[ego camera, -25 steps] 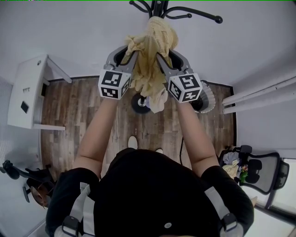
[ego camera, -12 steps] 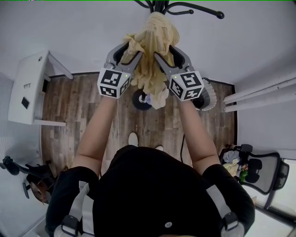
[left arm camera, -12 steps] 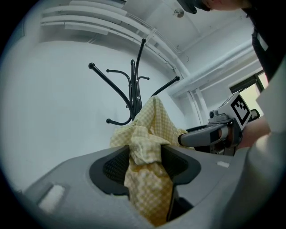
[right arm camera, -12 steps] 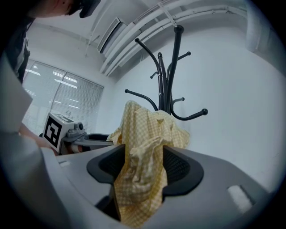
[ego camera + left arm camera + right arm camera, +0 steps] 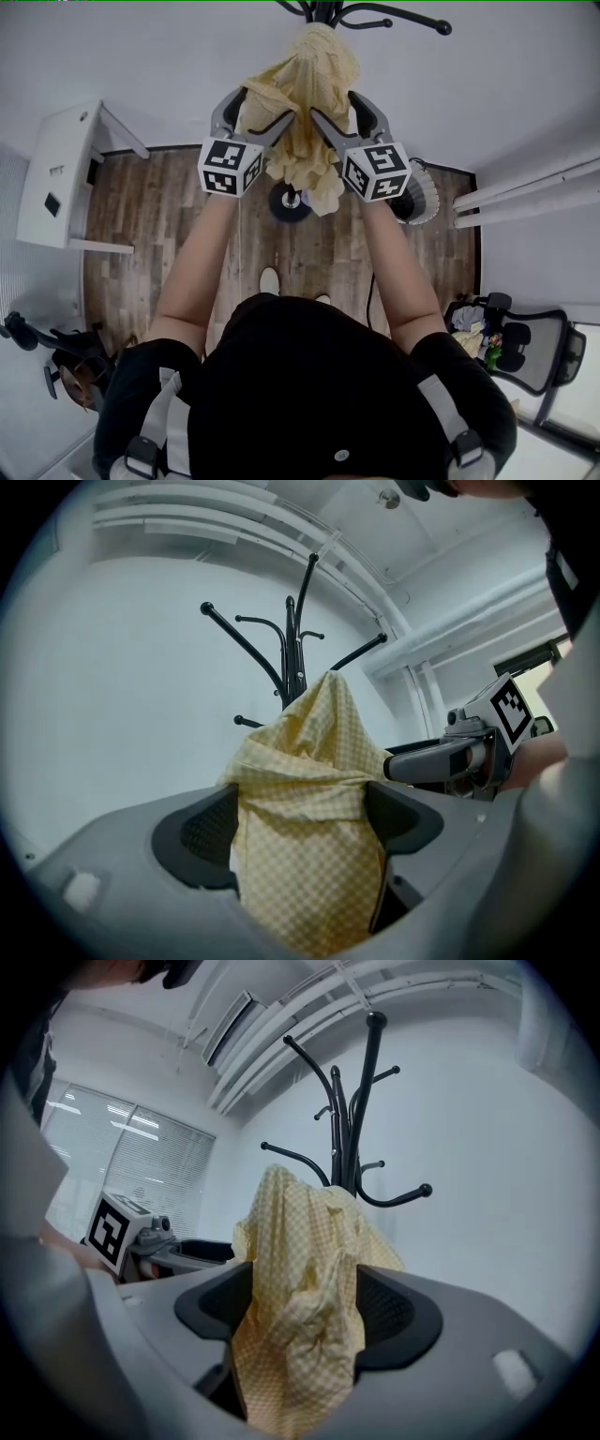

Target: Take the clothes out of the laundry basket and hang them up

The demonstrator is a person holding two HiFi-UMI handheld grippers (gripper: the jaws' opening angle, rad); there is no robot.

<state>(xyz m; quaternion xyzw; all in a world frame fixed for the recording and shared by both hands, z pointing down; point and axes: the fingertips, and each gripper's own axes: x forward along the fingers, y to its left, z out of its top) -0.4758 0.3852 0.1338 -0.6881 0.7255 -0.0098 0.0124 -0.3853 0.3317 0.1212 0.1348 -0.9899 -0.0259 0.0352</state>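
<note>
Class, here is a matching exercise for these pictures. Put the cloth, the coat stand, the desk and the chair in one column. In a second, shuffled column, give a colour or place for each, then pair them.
Things:
1. cloth
2. coat stand
3. desk
4. chair

Descriptions (places as in the head view):
A. white, by the left wall
B. black, in the lower right corner
C. yellow checked, hanging
D. black, with curved hooks, top middle

Pairs: 1-C, 2-D, 3-A, 4-B

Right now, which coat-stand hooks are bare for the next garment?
Bare: the black metal coat stand's upturned hook right of the yellow checked cloth, and the long arm left of it. Crowded: the centre, where cloth fills the left tool and right tool, jaws just opening.
</note>
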